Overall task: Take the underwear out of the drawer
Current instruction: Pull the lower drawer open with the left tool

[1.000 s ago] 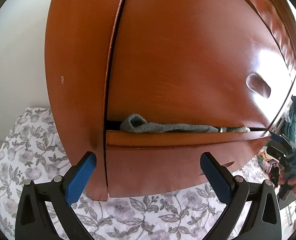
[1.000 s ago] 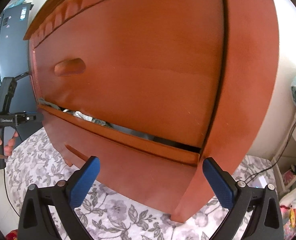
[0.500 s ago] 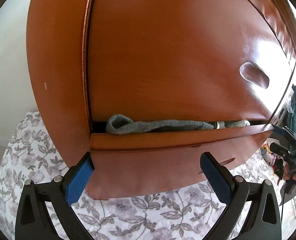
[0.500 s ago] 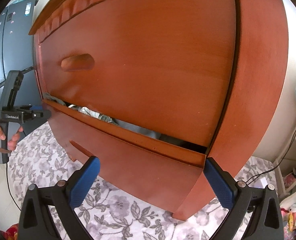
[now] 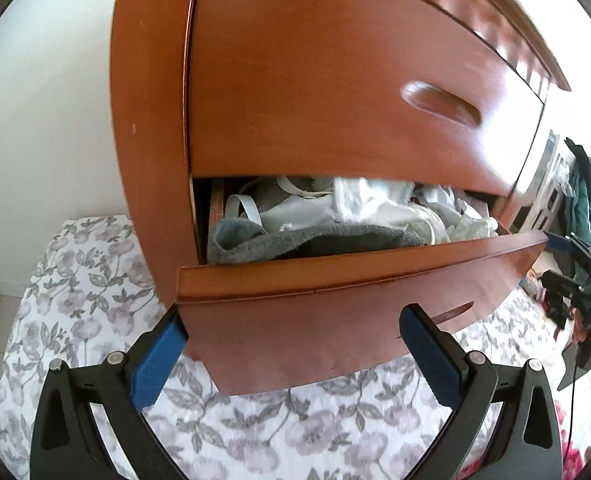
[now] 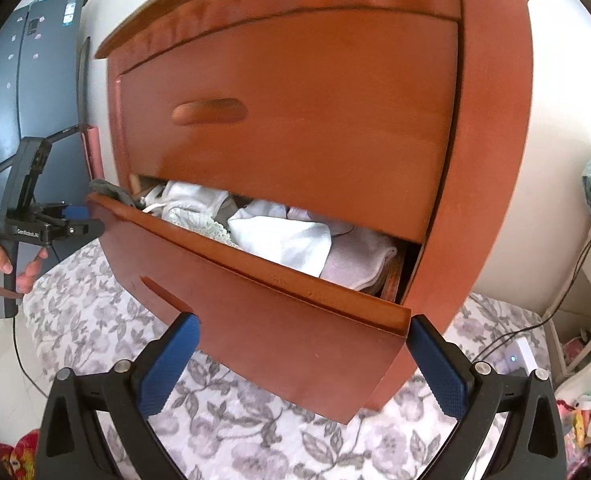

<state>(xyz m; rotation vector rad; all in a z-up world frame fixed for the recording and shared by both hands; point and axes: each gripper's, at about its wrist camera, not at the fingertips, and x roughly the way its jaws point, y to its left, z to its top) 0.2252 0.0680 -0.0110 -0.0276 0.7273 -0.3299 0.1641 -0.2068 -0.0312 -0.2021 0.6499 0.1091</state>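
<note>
Sliding out ahead of both spread, empty grippers, the lower drawer (image 5: 335,304) now gapes far wider than a second ago. White underwear (image 6: 279,236) lies exposed, ready for picking.

You have one wooden dresser (image 5: 335,80) in view, with two drawer fronts visible: one closed upper drawer (image 6: 295,128) and one lower drawer (image 6: 255,320) standing partly open. Each front carries one recessed handle, two in all. You hold two grippers, the left gripper (image 5: 291,340) and the right gripper (image 6: 303,344), each with two blue-padded fingers. One grey garment (image 5: 315,240) lies among several white garments (image 6: 279,236); their exact number cannot be counted.
</note>
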